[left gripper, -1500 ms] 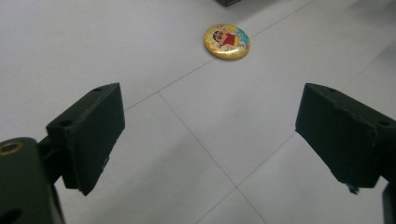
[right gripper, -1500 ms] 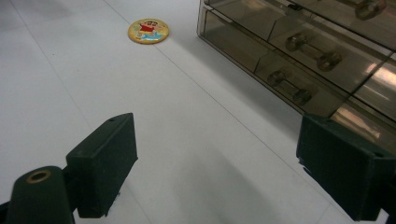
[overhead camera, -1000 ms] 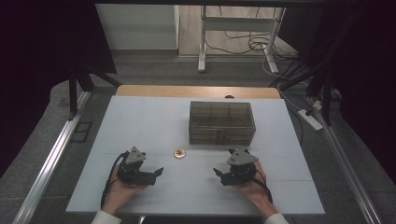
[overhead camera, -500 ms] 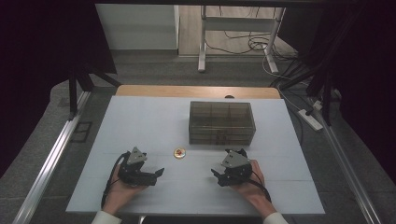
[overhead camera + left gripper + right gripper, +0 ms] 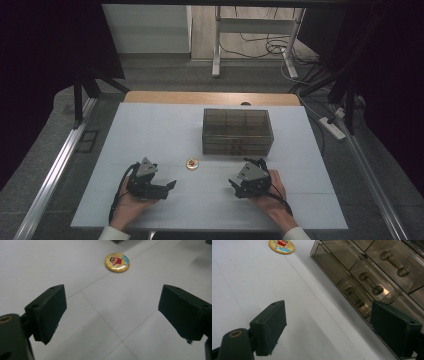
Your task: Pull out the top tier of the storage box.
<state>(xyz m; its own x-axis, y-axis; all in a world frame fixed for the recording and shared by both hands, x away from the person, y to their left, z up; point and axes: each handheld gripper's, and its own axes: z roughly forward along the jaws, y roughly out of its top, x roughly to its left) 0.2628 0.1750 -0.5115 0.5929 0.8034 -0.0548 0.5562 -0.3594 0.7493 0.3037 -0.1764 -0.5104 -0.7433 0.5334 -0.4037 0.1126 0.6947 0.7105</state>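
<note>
Both grippers rest low on the white table (image 5: 150, 130), each held in a hand coming in from 6 o'clock. Left gripper (image 5: 170, 185) sits at about 7 o'clock on the table, its jaws spread wide with nothing between them, aimed toward 2 o'clock. In the left gripper view, bare tabletop shows between the jaws, and a round badge (image 5: 117, 262) with a cartoon figure lies flat ahead at 12 o'clock, well apart from the jaw tips.

Right gripper (image 5: 234, 183) sits at about 5 o'clock on the table, jaws also wide apart and holding nothing, pointing toward 10 o'clock. In the right gripper view the badge (image 5: 281, 245) lies at 11 o'clock, near the top edge.

From above, the badge (image 5: 192, 163) lies between the two grippers, slightly beyond them and touching neither.

Farther out, at 12 o'clock from the right gripper, stands a smoky clear box (image 5: 237, 131) with drawers. Its dumbbell-shaped handles (image 5: 369, 283) show in the right gripper view, just beside the right-hand jaw.
</note>
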